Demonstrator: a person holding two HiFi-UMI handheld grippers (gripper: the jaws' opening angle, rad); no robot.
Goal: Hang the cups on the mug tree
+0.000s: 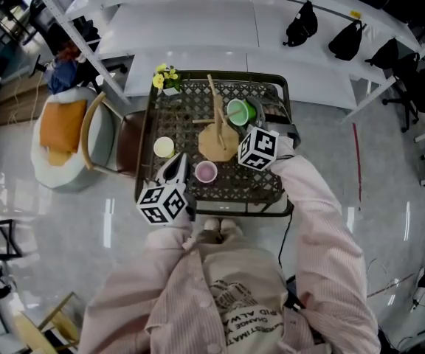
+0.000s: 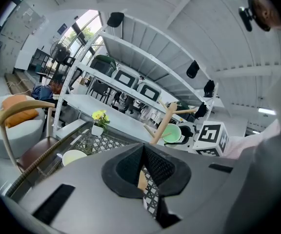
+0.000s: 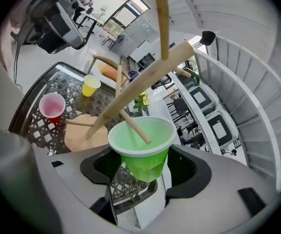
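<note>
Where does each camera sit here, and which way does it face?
Head view: on the person's head, facing steeply down at the table; shows sleeves, left gripper, right gripper.
Left gripper view: rides the left gripper, facing along its shut jaws toward the mug tree.
Right gripper view: rides the right gripper, facing along jaws closed on the green cup.
Shared: all three show the mug tree and green cup.
</note>
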